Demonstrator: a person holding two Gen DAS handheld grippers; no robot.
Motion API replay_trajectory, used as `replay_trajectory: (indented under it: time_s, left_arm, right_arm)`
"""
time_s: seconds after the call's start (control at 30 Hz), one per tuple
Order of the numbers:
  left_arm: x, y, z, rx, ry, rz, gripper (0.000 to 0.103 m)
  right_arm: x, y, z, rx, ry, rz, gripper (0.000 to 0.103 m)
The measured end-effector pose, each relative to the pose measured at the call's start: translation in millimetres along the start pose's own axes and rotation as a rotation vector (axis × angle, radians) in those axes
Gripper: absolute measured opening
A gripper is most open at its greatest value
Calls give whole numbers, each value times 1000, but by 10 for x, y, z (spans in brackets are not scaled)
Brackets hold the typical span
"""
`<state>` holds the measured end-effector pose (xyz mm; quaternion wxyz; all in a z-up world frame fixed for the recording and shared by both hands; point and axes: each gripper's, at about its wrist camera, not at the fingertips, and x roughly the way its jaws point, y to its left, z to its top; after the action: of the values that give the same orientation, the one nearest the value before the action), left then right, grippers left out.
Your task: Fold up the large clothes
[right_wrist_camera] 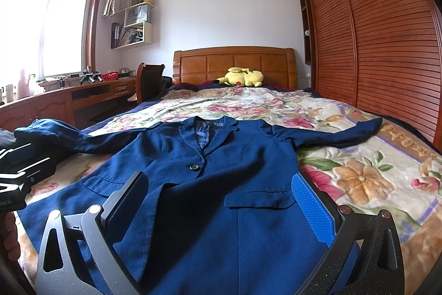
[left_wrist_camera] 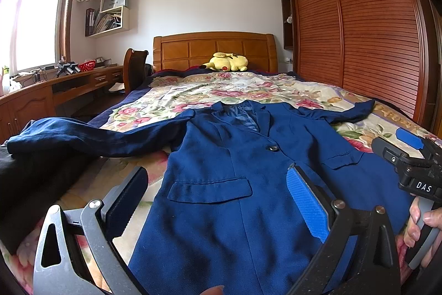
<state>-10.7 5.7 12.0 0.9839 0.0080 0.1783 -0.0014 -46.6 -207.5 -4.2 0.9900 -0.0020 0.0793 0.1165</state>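
A dark blue blazer [left_wrist_camera: 229,165] [right_wrist_camera: 210,179] lies face up and flat on the floral bedspread [left_wrist_camera: 176,96] [right_wrist_camera: 359,179], buttoned at the waist, with both sleeves spread out to the sides. My left gripper [left_wrist_camera: 218,201] hovers open above the blazer's lower left front, near its pocket flap. My right gripper [right_wrist_camera: 218,201] hovers open over the lower right front, nothing between its fingers. The right gripper [left_wrist_camera: 411,154] also shows at the right edge of the left wrist view, held by a hand [left_wrist_camera: 420,223]. The left gripper's body [right_wrist_camera: 19,179] shows at the left edge of the right wrist view.
A yellow plush toy [left_wrist_camera: 228,62] [right_wrist_camera: 241,78] lies by the wooden headboard [left_wrist_camera: 215,49]. A dark garment [left_wrist_camera: 36,184] sits at the bed's left edge under the left sleeve. A desk and chair [left_wrist_camera: 135,68] stand to the left, slatted wardrobe doors [left_wrist_camera: 359,26] to the right.
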Motion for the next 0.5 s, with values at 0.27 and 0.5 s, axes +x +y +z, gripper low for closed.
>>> replay_trajectory:
  time_s: [0.27, 0.5]
  left_arm:
    - [-12, 12, 8, -1, -1, -1, 101]
    - [-6, 7, 0, 1, -2, -1, 101]
  right_arm:
    - [2, -4, 0, 2, 0, 1, 103]
    - [2, -3, 1, 1, 0, 1, 103]
